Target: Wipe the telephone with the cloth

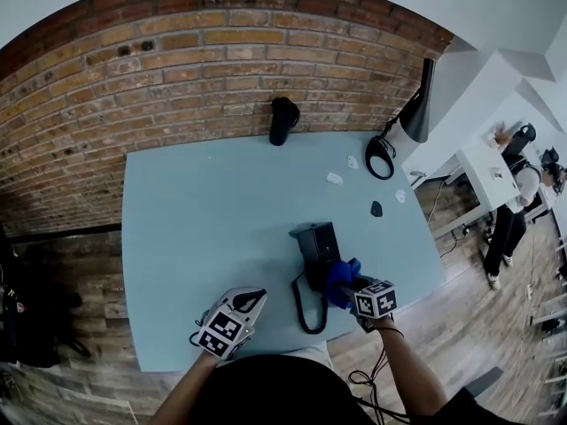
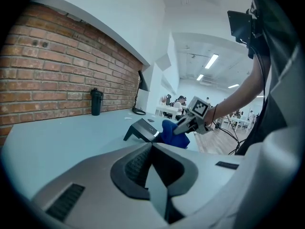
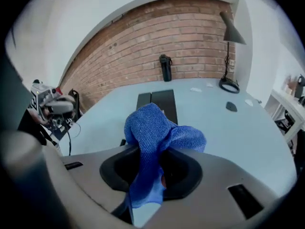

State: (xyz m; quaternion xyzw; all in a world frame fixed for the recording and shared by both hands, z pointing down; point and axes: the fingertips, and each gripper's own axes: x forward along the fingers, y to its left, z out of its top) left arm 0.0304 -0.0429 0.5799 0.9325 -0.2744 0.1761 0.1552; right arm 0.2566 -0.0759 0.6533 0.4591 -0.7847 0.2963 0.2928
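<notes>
The black telephone (image 1: 317,243) stands on the light blue table (image 1: 195,220), right of centre near the front; its cord (image 1: 308,312) loops toward the edge. A blue cloth (image 1: 337,274) bunches against the phone's near end, and my right gripper (image 1: 353,287) is shut on it. In the right gripper view the cloth (image 3: 155,137) bulges out of the jaws (image 3: 150,175), with the telephone (image 3: 162,104) just beyond. My left gripper (image 1: 254,297) is shut on nothing and hovers at the front edge, left of the phone. From the left gripper view (image 2: 155,175) the telephone (image 2: 143,129), cloth (image 2: 172,132) and right gripper (image 2: 190,123) lie ahead.
A black bottle (image 1: 283,119) stands at the back by the brick wall. A desk lamp (image 1: 416,104) with a ring base (image 1: 380,158) sits at the back right corner. Small white bits (image 1: 334,179) and a dark piece (image 1: 376,208) lie right of centre. A person (image 1: 514,211) stands far right.
</notes>
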